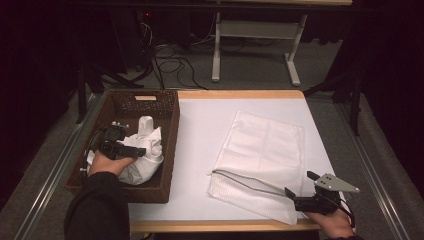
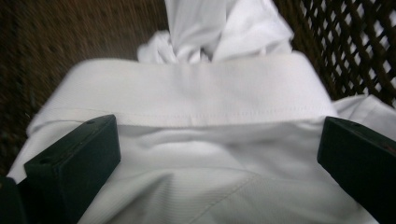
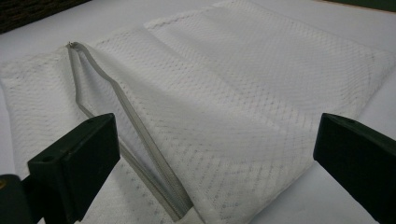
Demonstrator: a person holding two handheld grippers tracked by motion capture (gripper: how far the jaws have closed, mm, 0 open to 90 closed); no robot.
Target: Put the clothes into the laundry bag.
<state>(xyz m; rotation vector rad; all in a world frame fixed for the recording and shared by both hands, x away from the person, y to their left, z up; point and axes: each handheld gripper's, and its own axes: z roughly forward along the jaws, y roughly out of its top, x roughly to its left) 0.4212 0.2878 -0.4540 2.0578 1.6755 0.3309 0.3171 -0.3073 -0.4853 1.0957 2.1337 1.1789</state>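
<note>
High view: a dark wicker basket stands on the left part of the white table, and a crumpled white shirt lies inside it, toward the near right of the basket floor. The left gripper is down in the basket, directly over the shirt, with the person's left hand and dark sleeve behind it. A white mesh laundry bag lies flat on the table to the right of the basket, well apart from it, with its grey zipper undone along the near end so the mouth gapes. The right gripper sits at the near right corner of the bag, just beside the zipper's end, held by the right hand. In the left gripper view, the 2 jaws stand wide apart, 1 on each side of the shirt's collar; they rest at or just above the cloth and grip nothing. Basket weave shows behind the shirt. In the right gripper view, the 2 jaws are likewise spread, clamped on nothing, with the bag's open zipper running between them and the mesh lying flat beyond.
</note>
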